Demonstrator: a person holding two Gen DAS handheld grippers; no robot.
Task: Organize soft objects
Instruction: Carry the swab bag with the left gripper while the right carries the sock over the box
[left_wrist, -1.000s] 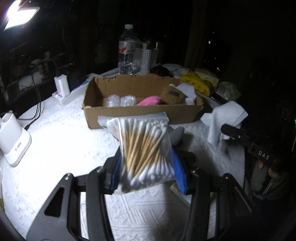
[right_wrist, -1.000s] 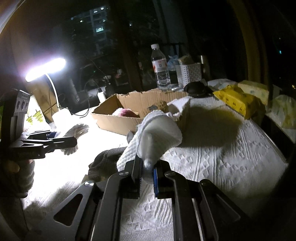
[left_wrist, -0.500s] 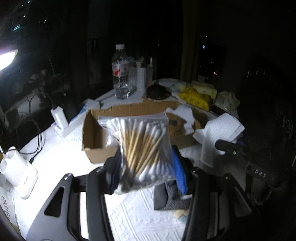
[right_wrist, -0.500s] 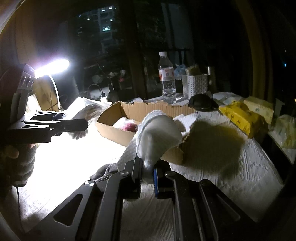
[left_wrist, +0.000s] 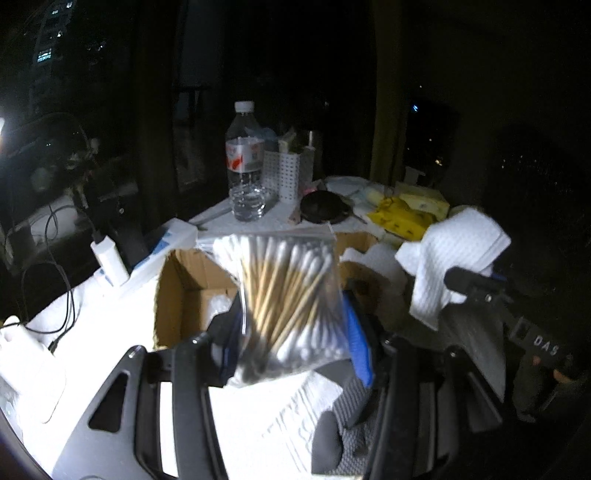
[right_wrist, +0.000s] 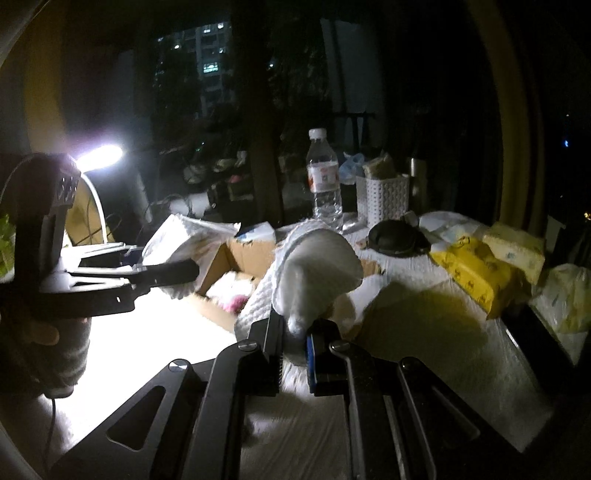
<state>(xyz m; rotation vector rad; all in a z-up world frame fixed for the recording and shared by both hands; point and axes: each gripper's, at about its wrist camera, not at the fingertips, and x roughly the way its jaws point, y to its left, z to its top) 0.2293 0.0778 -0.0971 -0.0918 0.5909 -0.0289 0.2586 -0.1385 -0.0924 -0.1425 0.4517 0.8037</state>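
My left gripper is shut on a clear bag of cotton swabs and holds it in the air at the near edge of the open cardboard box. My right gripper is shut on a folded white cloth and holds it up near the box. The cloth also shows in the left wrist view, to the right of the box. The left gripper with the bag shows at the left of the right wrist view. Something pink lies in the box.
A water bottle and a white perforated holder stand behind the box. Yellow tissue packs and a dark round object lie at the back right. A charger and power strip sit left. A grey cloth lies below my left gripper.
Both grippers have moved forward and up toward the box with their loads. The bag of swabs now hangs at the box's near edge, and the white cloth is closer to the box.
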